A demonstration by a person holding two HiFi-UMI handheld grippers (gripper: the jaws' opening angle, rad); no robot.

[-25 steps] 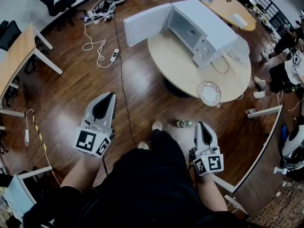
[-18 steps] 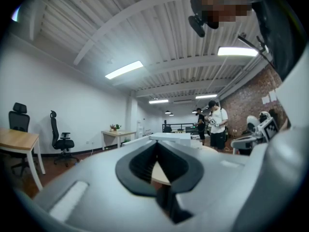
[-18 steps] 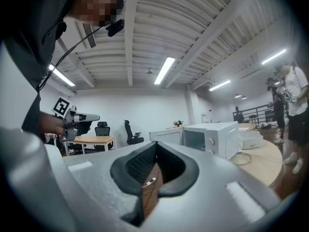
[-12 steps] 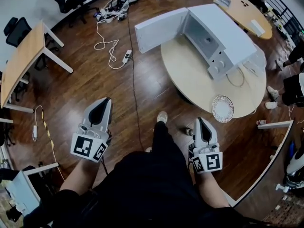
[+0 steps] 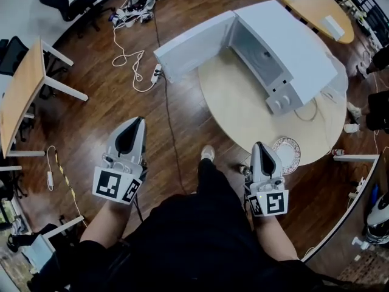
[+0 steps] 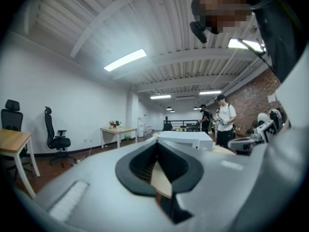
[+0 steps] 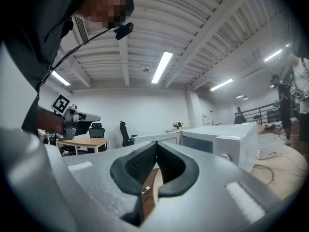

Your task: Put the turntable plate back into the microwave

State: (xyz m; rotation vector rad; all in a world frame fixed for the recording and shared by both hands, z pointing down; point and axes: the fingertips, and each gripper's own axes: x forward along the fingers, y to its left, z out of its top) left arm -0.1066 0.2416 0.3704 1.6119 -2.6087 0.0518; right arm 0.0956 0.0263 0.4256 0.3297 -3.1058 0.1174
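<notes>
The white microwave [image 5: 292, 56] stands on the round beige table [image 5: 243, 111] with its door [image 5: 194, 44] swung wide open to the left. The patterned turntable plate [image 5: 292, 154] lies near the table's front right edge, partly hidden behind my right gripper [image 5: 261, 145]. That gripper is shut and empty, its tip just short of the plate. My left gripper [image 5: 137, 121] is also shut and empty, held over the wooden floor left of the table. The left gripper view shows its closed jaws [image 6: 157, 142] and the microwave [image 6: 186, 139] beyond. The right gripper view shows closed jaws [image 7: 157, 143] and the microwave [image 7: 222, 141].
A wooden desk [image 5: 21, 84] and office chairs [image 5: 67, 2] stand at the left. Cables [image 5: 130, 53] and a power strip [image 5: 157, 73] lie on the floor. A second table [image 5: 310, 5] is at the top right. People [image 6: 224, 124] stand far off.
Both grippers and the person have moved toward the round table. The plate, earlier well ahead of the right gripper, now lies right at its tip. Both jaws stay shut.
</notes>
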